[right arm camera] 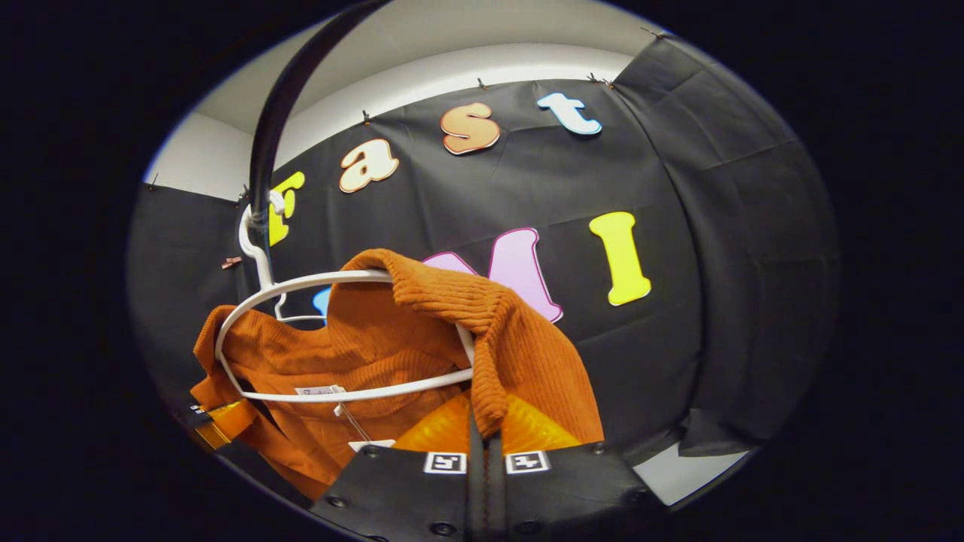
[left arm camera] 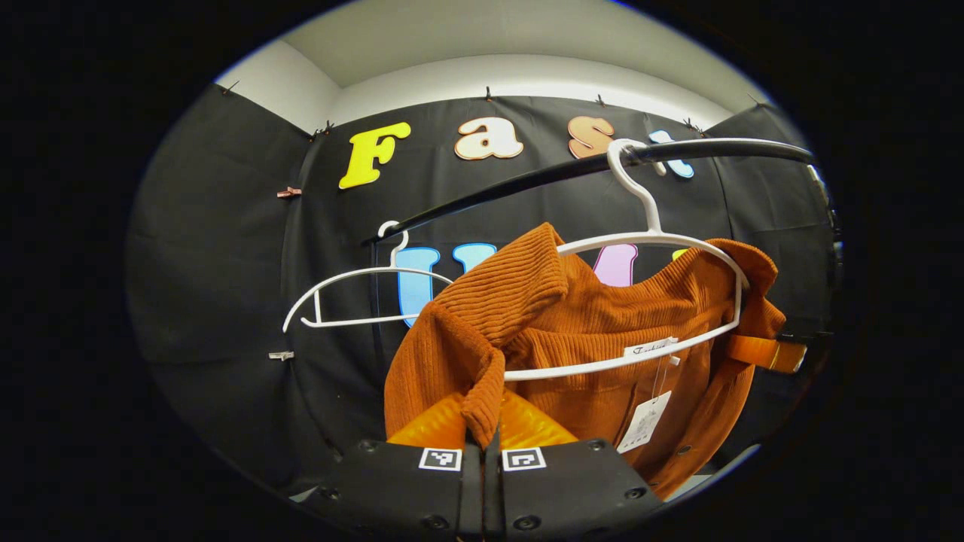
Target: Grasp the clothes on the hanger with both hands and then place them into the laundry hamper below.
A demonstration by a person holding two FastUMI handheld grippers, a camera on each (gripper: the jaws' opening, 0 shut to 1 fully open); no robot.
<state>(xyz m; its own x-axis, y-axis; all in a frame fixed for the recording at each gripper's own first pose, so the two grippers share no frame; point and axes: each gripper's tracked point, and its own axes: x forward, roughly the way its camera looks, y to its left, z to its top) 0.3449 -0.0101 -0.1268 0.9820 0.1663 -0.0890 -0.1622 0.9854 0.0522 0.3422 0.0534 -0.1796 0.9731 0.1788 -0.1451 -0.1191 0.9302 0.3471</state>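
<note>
Orange sweater (left arm camera: 602, 324) on white hanger (left arm camera: 648, 241) under black rail (left arm camera: 527, 184). Left gripper (left arm camera: 482, 433) and right gripper (right arm camera: 486, 429) each pinched tight on a shoulder fold. Spare hanger (left arm camera: 354, 297) hangs beside it.

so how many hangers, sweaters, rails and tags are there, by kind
white hangers: 2, one bare, one carrying the sweater
orange ribbed sweaters: 1
black rails: 1
hanging paper tags: 1
grippers shut on sweater folds: 2, left, right
total: 7
</note>
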